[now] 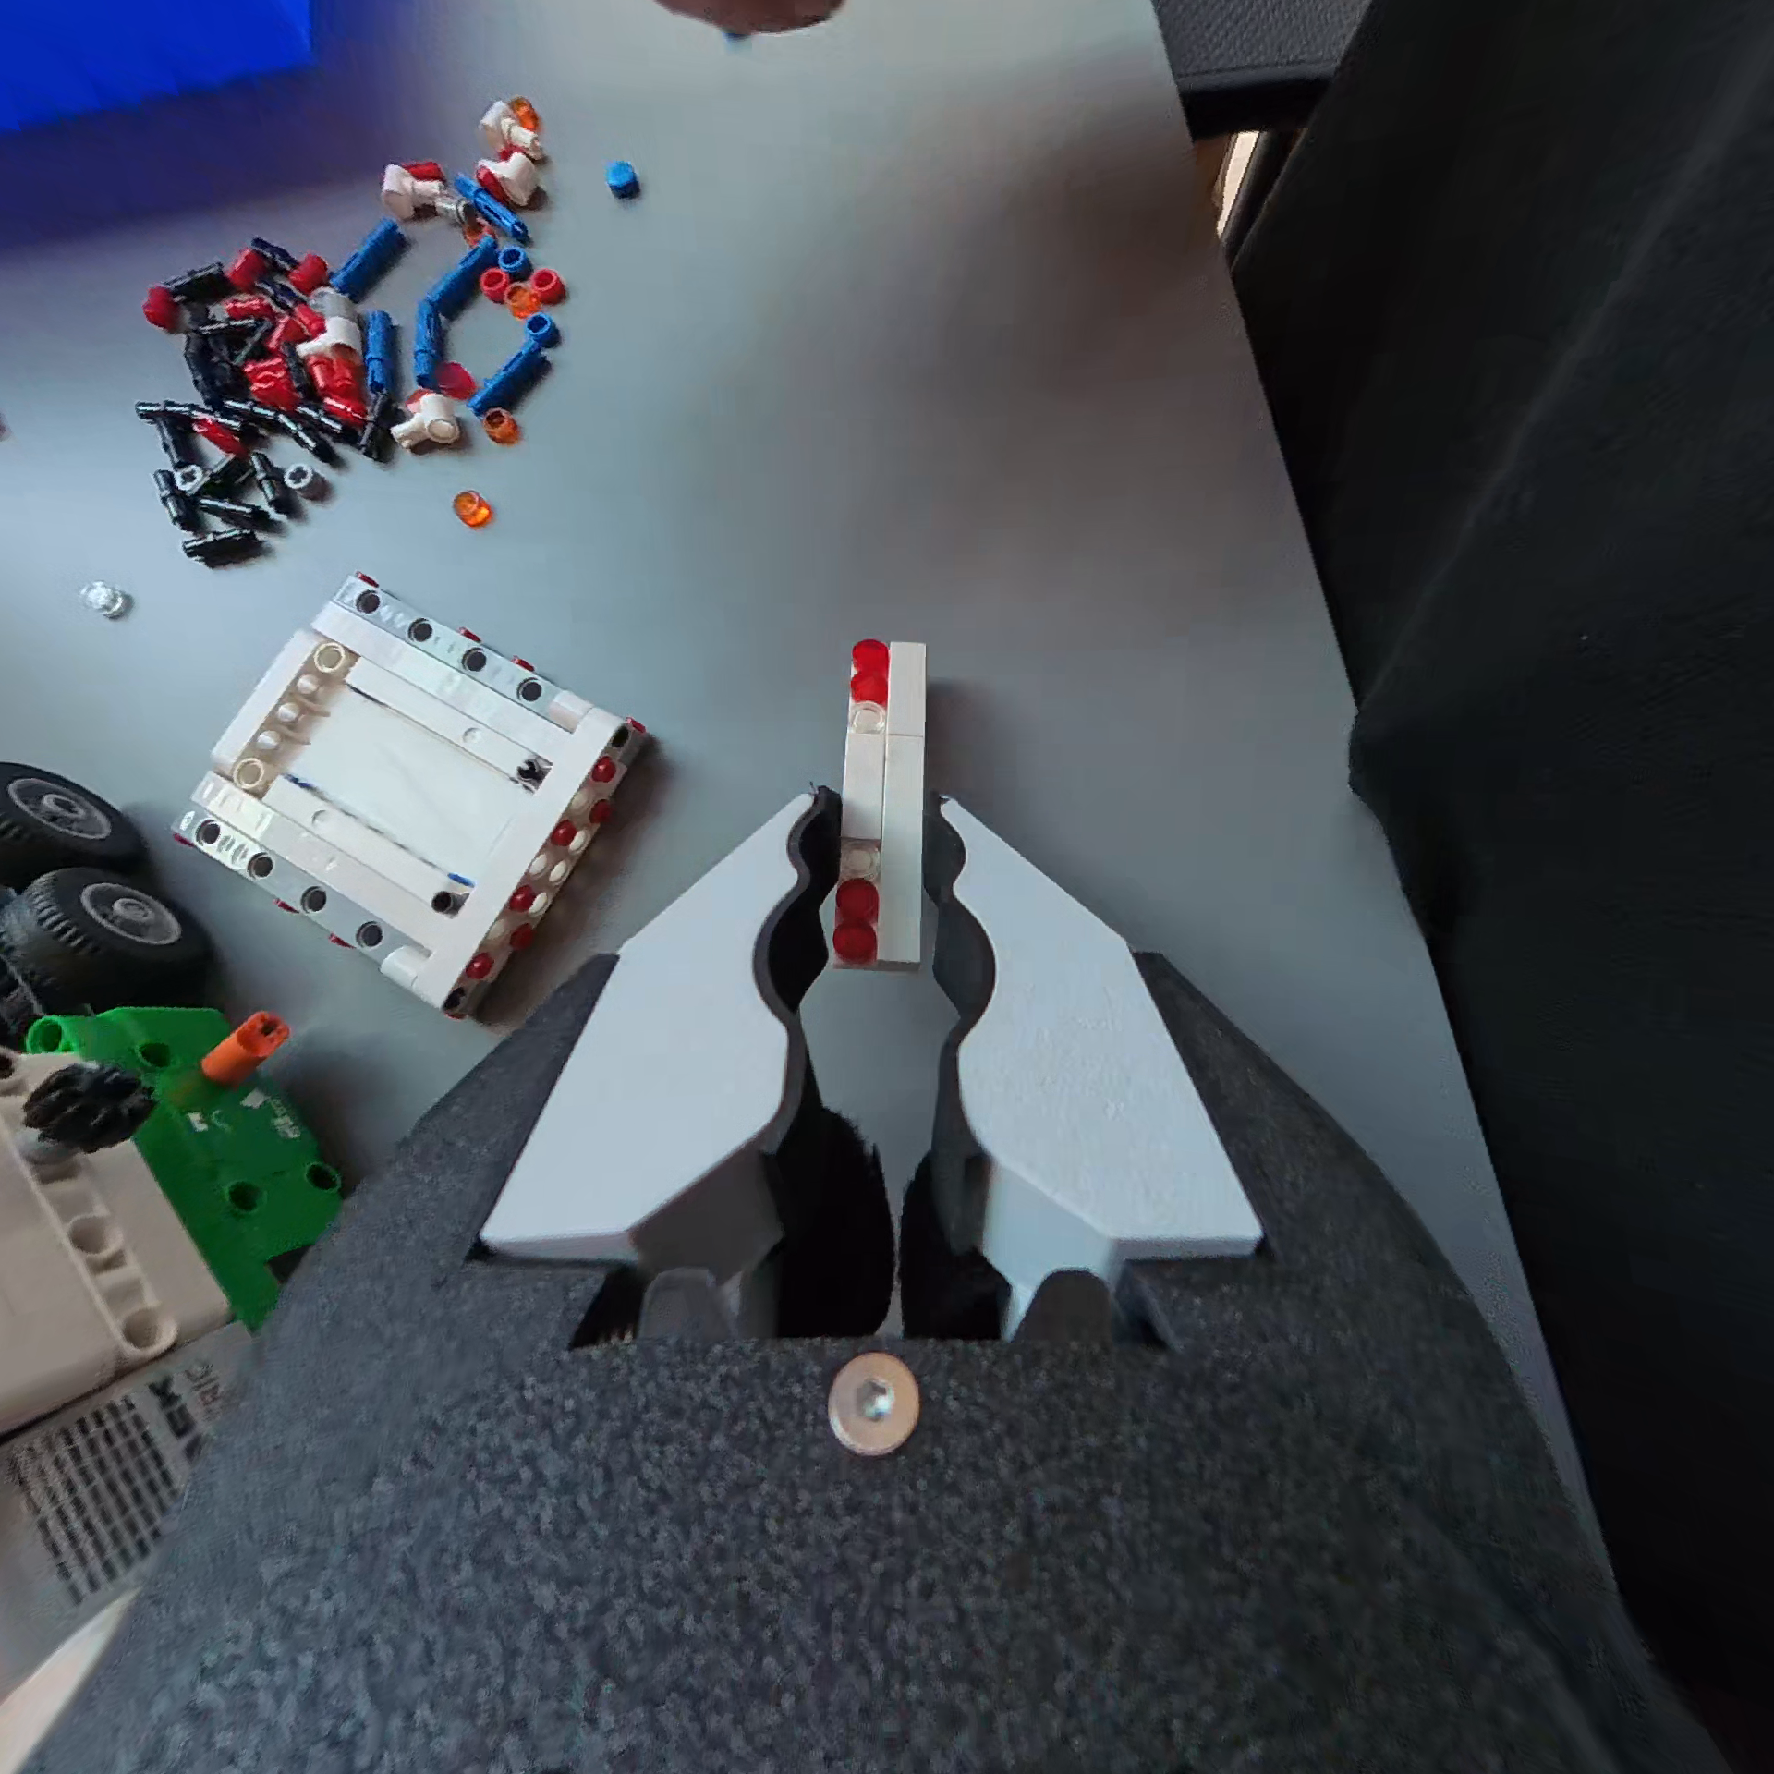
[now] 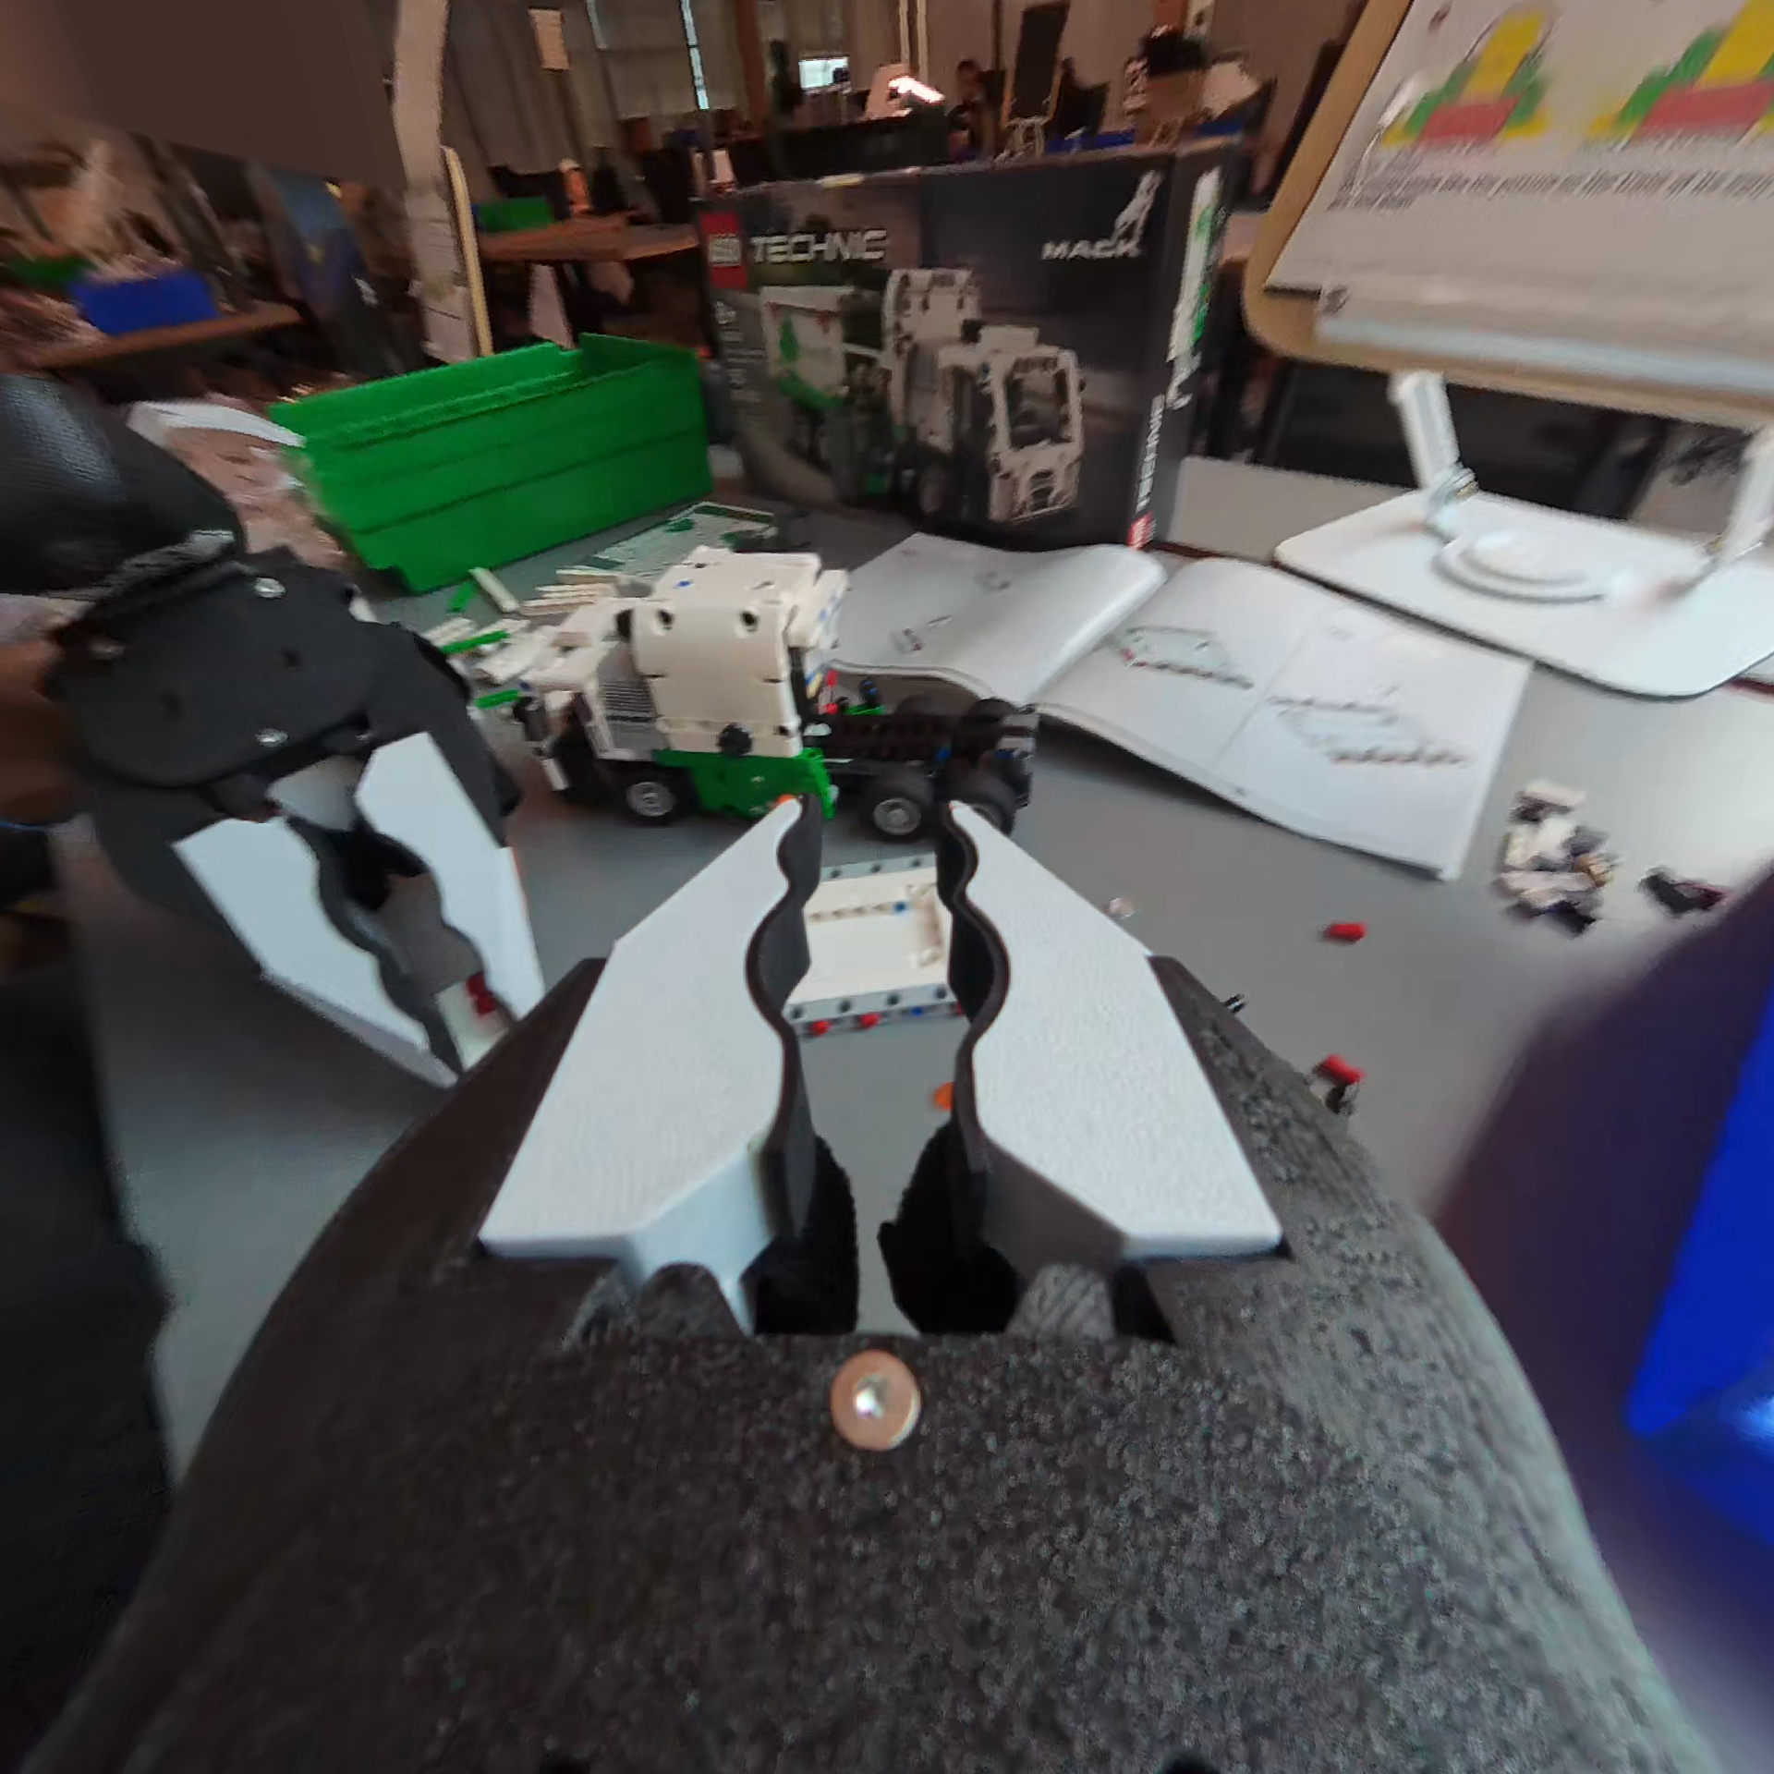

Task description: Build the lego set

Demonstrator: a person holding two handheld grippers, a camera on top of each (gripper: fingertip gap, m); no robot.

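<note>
My left gripper point(image 1: 878, 802) is shut on a white brick bar with red and clear round studs point(image 1: 902, 768); both pads press its sides and it sticks out forward above the grey table point(image 1: 960, 384). The right wrist view shows this gripper at the left with the bar point(image 2: 470, 1003) at its tips. A white and grey brick frame point(image 1: 403, 787) lies to its left. My right gripper point(image 2: 878, 816) is open and empty, hovering over the same frame point(image 2: 864, 941).
A pile of small blue, red and black pieces point(image 1: 317, 336) lies far left. A white and green toy truck point(image 2: 710, 691), an open booklet point(image 2: 1200, 672), a green bin point(image 2: 499, 451) and a set box point(image 2: 960, 336) stand beyond. The table edge and dark cloth point(image 1: 1584, 576) are on the right. There is about 15 cm between the tips of the two grippers.
</note>
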